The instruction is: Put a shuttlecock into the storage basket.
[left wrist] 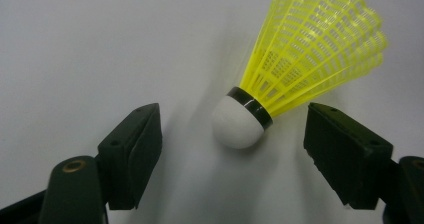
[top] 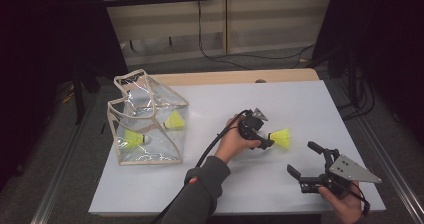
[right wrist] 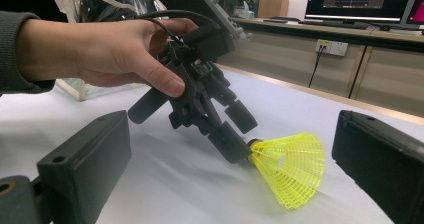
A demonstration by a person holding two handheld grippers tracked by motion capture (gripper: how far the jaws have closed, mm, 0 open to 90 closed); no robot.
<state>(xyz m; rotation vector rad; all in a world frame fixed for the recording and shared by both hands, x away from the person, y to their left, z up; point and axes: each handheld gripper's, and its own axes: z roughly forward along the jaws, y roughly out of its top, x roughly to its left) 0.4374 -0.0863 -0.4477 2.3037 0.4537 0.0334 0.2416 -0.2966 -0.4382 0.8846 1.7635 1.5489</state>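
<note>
The white table [top: 210, 184] carries everything here. The landmark is the clear bag [top: 145, 121], which stands open at the table's left part with two yellow shuttlecocks [top: 131, 140] inside it. To the right of the bag, well apart from it, lies a third shuttlecock [top: 280, 137] on its side on bare tabletop, nothing between it and the bag but the left hand [top: 234, 140]. That hand holds the left gripper [top: 265, 138], its jaws apart on either side of the shuttlecock's white cork; the left gripper view shows clear gaps between both pads and the cork [left wrist: 236, 123], which the high view cannot resolve. Farther right of the bag, near the table's front edge, the right gripper [top: 305, 160] rests in the right hand [top: 345, 204], jaws spread wide with nothing between them. The right gripper view shows the shuttlecock's skirt [right wrist: 292, 166] flaring toward the camera and the bag behind the left hand.
</note>
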